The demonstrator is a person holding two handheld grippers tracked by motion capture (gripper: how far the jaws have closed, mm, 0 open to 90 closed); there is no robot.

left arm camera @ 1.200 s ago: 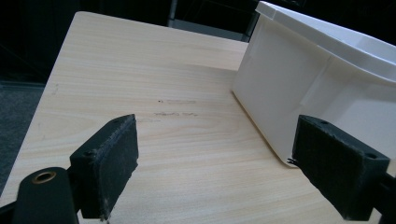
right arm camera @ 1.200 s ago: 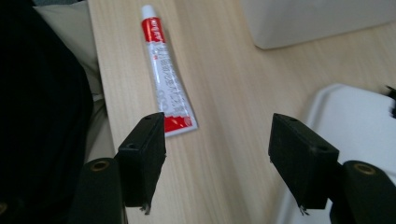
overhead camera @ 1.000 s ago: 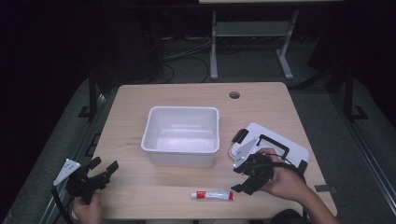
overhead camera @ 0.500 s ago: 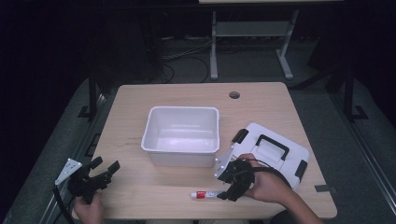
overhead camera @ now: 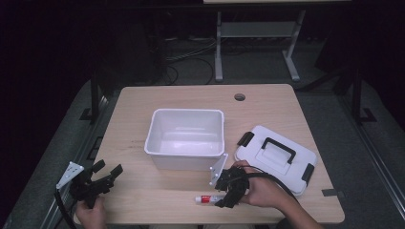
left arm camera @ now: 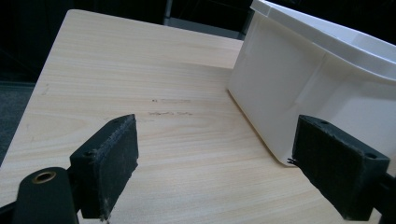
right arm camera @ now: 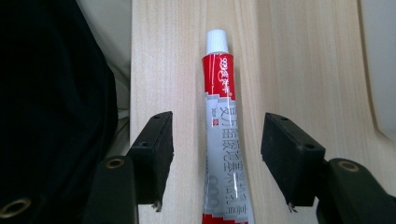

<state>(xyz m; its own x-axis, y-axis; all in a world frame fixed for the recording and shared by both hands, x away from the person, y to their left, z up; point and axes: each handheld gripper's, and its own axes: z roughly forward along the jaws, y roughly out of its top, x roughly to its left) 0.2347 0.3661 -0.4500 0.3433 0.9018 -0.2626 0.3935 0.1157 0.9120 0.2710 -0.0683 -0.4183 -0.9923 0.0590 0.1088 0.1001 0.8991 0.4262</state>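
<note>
Your right gripper (right arm camera: 215, 154) came down from lid (overhead camera: 282, 157) at 2 o'clock onto tube (right arm camera: 224, 140), jaws just closing, straddle it, pads not yet touching. Tube lies at table (overhead camera: 143, 105) near edge, 6 o'clock of bin (overhead camera: 186, 138). Grasp next, probably. Left gripper (left arm camera: 219, 158) wide open, empty.

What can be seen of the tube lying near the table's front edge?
The tube is slim, red by its white screw cap and grey farther down, with printed lettering and a soft, glossy look. It lies flat on the wooden table, in front of the white bin, cap pointing along the front edge toward the person's left. The right claw straddles it; the jaws have just been closing, with a gap on each side, not yet touching.
</note>
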